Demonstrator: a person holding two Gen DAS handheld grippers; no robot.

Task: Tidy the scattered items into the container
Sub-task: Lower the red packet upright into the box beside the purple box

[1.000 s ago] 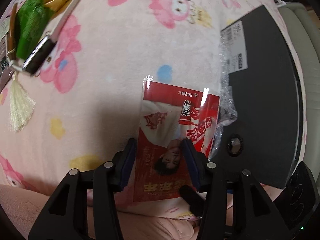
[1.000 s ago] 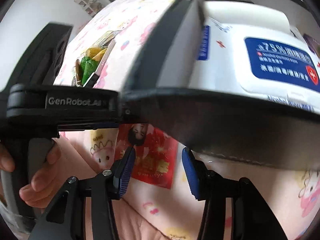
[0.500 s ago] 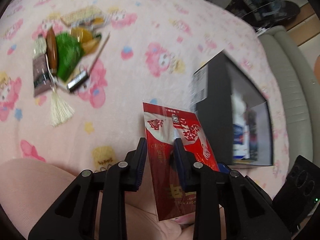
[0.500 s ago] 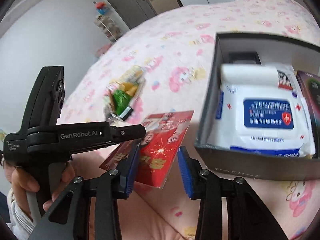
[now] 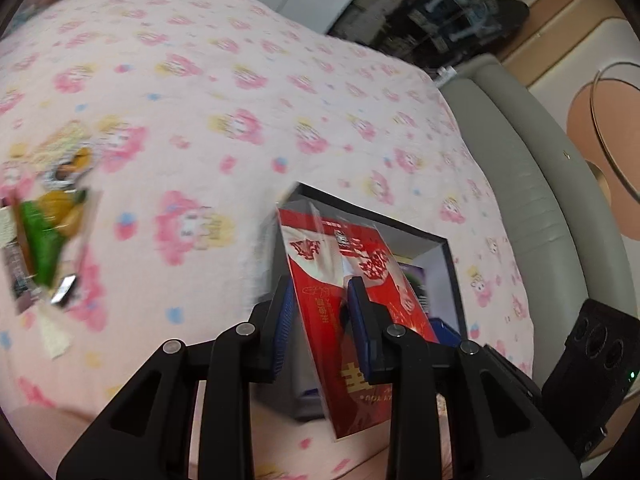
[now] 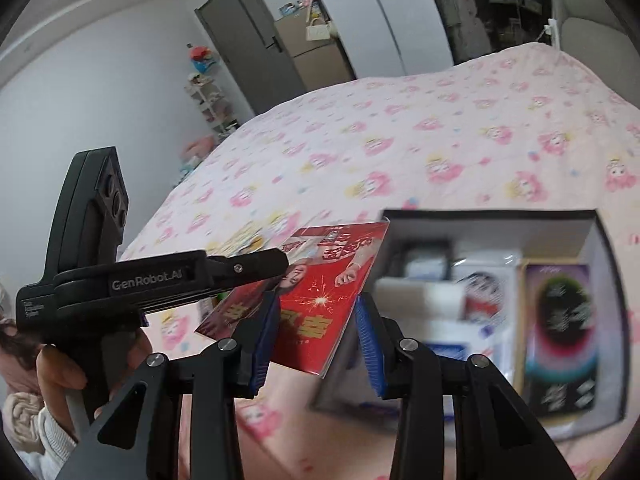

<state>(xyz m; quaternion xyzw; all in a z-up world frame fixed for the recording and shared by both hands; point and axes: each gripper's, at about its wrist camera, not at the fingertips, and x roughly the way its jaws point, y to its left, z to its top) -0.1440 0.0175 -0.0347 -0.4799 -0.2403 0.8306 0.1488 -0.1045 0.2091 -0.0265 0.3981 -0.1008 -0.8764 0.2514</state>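
My left gripper (image 5: pixel 320 312) is shut on a flat red packet in clear wrap (image 5: pixel 344 304) and holds it in the air by the near left corner of the black box (image 5: pixel 444 248). In the right wrist view the red packet (image 6: pixel 320 292) hangs left of the box (image 6: pixel 608 280), gripped by the left gripper (image 6: pixel 276 264). My right gripper (image 6: pixel 316 340) is open and empty, below the packet. The box holds a wipes pack (image 6: pixel 452 336) and a dark purple carton (image 6: pixel 560 320).
A pile of loose items, green and yellow packets (image 5: pixel 48 224) with a tassel, lies on the pink patterned bedspread (image 5: pixel 240 100) at the far left. A padded grey headboard (image 5: pixel 540 168) runs along the right. A door and shelves stand beyond the bed.
My left gripper has lifted the red packet off the bedspread and carried it up and right toward the box. My right gripper has pulled back from the box and risen.
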